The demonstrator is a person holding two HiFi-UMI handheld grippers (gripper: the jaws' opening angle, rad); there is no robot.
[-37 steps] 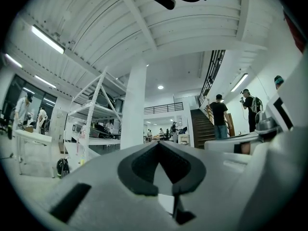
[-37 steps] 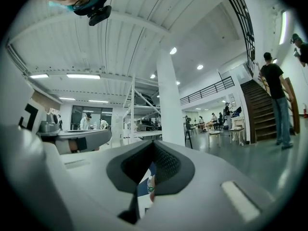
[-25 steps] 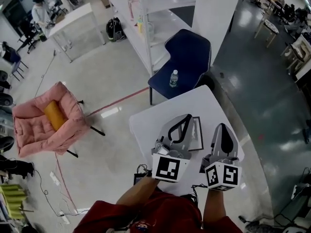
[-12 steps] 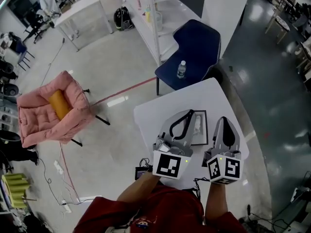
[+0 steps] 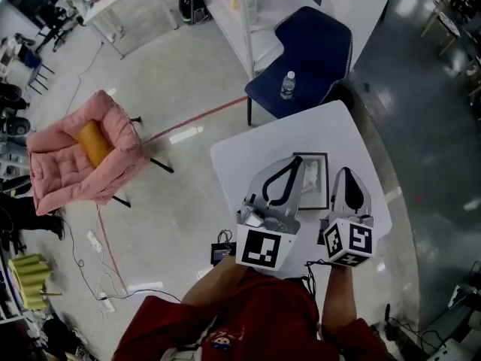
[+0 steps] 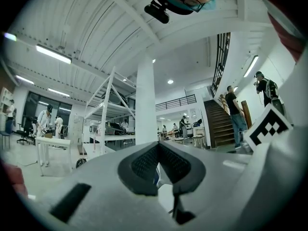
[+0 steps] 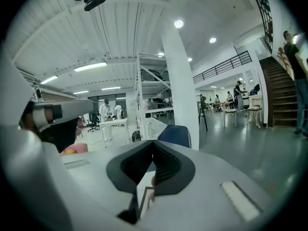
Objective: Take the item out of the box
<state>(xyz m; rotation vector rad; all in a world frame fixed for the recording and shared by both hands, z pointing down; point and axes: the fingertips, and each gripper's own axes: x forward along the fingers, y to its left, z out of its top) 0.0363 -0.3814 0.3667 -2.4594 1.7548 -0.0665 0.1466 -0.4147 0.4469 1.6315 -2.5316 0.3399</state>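
Task unbegun — left gripper (image 5: pixel 293 162) and right gripper (image 5: pixel 347 174), both closed and empty, at 6 o'clock of the flat black-rimmed box (image 5: pixel 312 154); pale item (image 5: pixel 314 176) lies inside.

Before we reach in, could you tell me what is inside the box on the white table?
A pale item lies in the shallow, dark-rimmed box; it is too small to identify. The left gripper covers the box's left side, so anything there is hidden.
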